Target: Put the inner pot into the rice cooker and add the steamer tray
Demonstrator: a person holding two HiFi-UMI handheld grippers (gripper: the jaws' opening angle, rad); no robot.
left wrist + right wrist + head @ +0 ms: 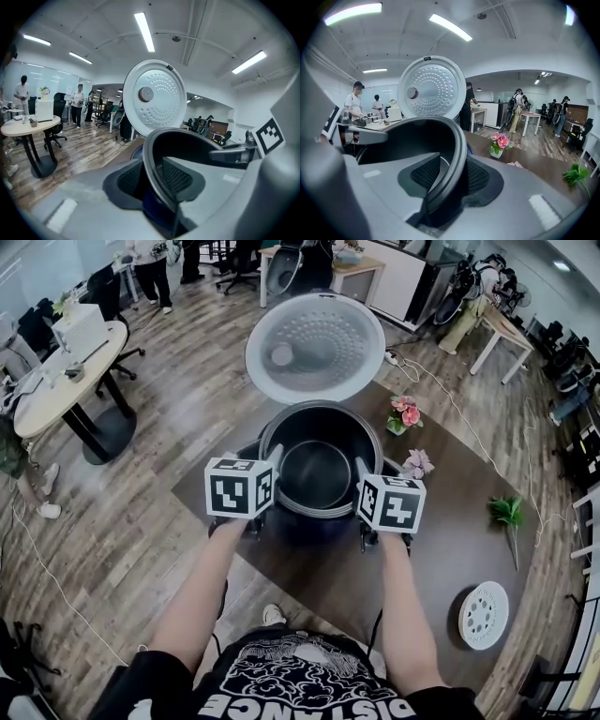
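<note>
Marker cubes (pixel 240 487) are covering the tips of the left claw (pixel 269 482) and right claw (pixel 361 488) from above, and the inner pot (pixel 317 470) is hiding most of the rice cooker (pixel 314 526). I'm not managing to tell whether either claw's pads (pixel 176 178) are pressing the pot's rim.

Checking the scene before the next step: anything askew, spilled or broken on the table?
Nothing spilled or damaged. Pot looks centred in the cooker. Only oddities: a pale flower and a green sprig lie loose on the table.
</note>
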